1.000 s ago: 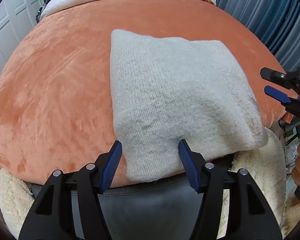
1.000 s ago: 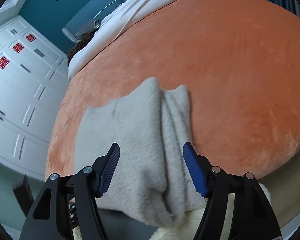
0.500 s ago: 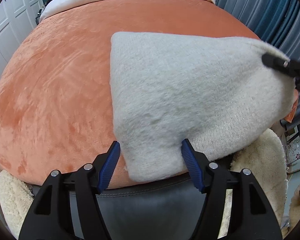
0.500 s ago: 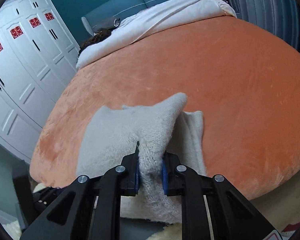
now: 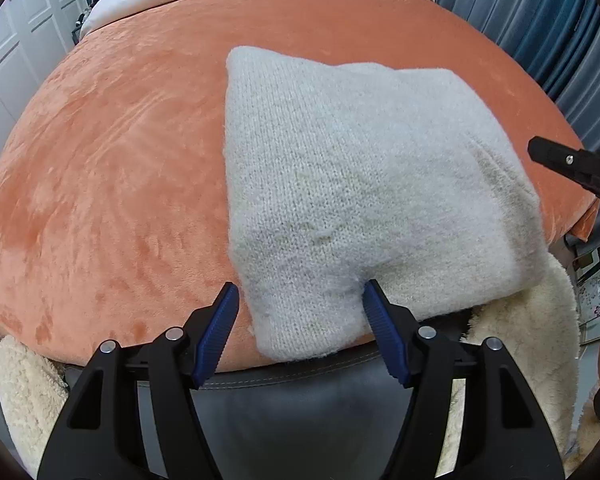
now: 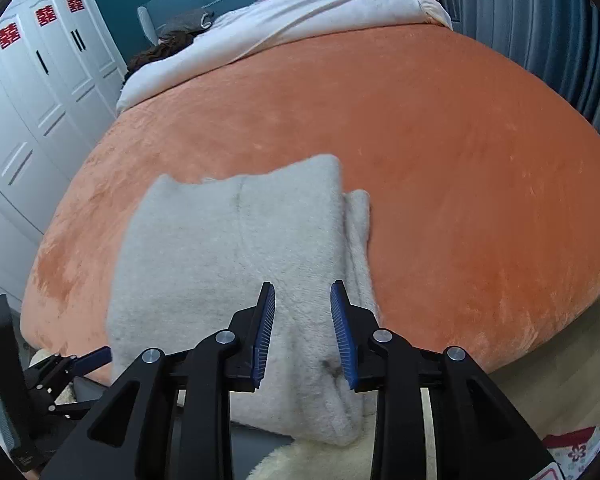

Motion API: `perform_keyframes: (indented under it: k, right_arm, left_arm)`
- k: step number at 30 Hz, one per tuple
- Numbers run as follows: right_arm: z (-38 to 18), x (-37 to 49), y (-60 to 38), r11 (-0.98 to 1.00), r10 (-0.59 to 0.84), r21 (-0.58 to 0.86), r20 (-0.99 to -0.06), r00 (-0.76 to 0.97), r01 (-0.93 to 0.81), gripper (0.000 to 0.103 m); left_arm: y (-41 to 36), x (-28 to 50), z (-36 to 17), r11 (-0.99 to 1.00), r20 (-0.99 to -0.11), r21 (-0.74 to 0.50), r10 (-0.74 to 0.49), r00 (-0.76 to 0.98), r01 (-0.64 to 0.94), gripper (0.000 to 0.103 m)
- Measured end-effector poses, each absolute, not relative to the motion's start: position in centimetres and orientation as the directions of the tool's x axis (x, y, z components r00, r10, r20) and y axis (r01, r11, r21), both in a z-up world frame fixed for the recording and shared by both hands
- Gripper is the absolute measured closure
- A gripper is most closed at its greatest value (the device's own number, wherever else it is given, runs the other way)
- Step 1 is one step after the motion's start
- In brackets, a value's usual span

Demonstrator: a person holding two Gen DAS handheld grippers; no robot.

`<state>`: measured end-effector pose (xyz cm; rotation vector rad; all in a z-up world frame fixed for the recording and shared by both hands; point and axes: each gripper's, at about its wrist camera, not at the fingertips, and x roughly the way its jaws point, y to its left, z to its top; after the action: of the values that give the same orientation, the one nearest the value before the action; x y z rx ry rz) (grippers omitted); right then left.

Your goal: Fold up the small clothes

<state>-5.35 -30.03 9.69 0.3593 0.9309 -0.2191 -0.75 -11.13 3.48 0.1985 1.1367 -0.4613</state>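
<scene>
Your right tongs (image 6: 302, 332) have just let go, jaws parting; the sweater (image 5: 364, 184) drops flat on the bed (image 5: 112, 160), side folded. Left tongs (image 5: 300, 328) hover released.

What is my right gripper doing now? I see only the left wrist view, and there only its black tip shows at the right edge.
Observer: The right gripper has just been opening. Its jaws stand a little apart over the grey garment, and the pads do not press on it.
Operator: Is the cloth clean on that side?
Observer: Not quite. There is a small dark spot on the garment, close to the right-hand finger.
</scene>
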Motion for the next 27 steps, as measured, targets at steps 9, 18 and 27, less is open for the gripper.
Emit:
perform_keyframes:
  k: [9, 18, 27]
  right_arm:
    - [4.9, -0.9, -22.2, 0.949, 0.205, 0.289, -0.871, 0.446, 0.128, 0.073]
    - [8.8, -1.9, -26.4, 0.934, 0.097, 0.268, -0.829, 0.551, 0.239, 0.046]
    - [1.9, -1.7, -32.5, 0.885, 0.066, 0.237, -0.916, 0.396, 0.402, 0.038]
  left_arm:
    - [-8.9, -0.1, 4.3, 0.914, -0.899, -0.115, -0.262, 0.35, 0.389, 0.036]
    - [-8.7, 0.4, 4.6, 0.913, -0.893, -0.141, -0.284, 0.35, 0.383, 0.033]
    - [-11.8, 0.5, 4.7, 0.889, -0.89, -0.13, -0.299, 0.343, 0.439, 0.032]
